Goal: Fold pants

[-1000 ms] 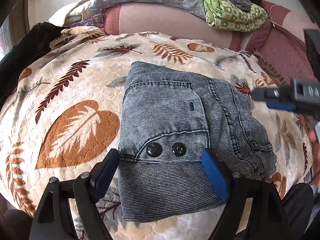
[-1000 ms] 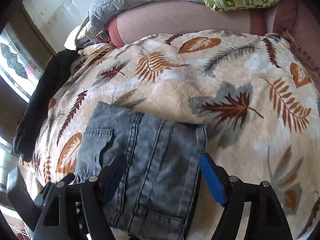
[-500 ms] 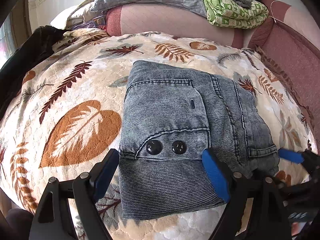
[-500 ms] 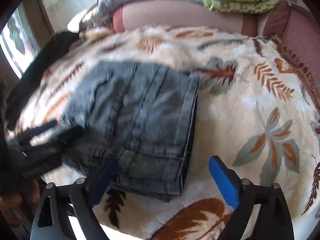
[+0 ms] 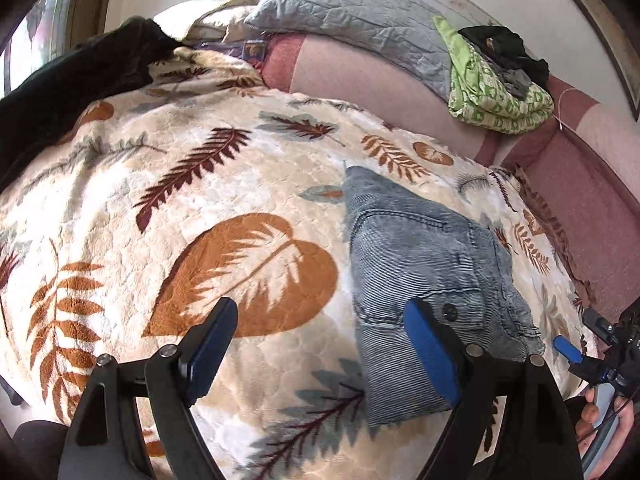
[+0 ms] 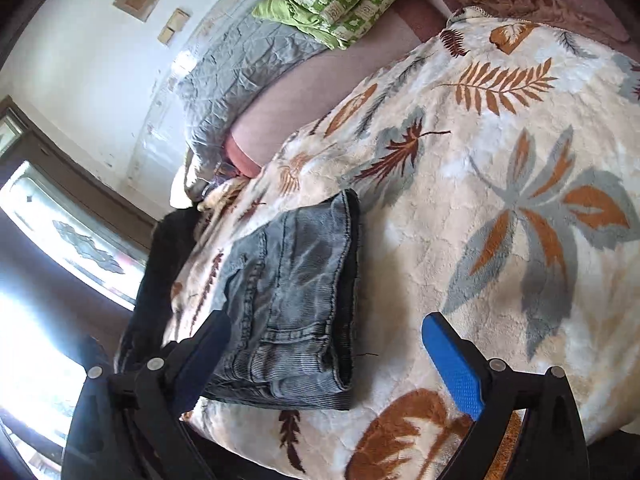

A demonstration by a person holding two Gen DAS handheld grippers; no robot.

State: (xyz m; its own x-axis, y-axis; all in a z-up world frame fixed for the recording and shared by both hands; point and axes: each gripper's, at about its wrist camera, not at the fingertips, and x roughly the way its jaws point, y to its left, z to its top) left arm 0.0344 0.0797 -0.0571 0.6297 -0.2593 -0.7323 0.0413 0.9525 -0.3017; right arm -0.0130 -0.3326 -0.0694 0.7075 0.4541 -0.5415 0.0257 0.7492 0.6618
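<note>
A home bedroom or living room. A plush cream blanket (image 5: 200, 208) printed with orange, brown and grey leaves covers a bed or sofa. At twelve o'clock a quilted grey pillow (image 5: 360, 16) rests on a pink upholstered backrest (image 5: 360, 84); at two o'clock lies a folded green patterned cloth (image 5: 496, 96). At nine o'clock a window (image 6: 60, 220) lets in bright daylight beside a white wall (image 6: 100, 60).

No text or label is legible anywhere (fabrics included).
</note>
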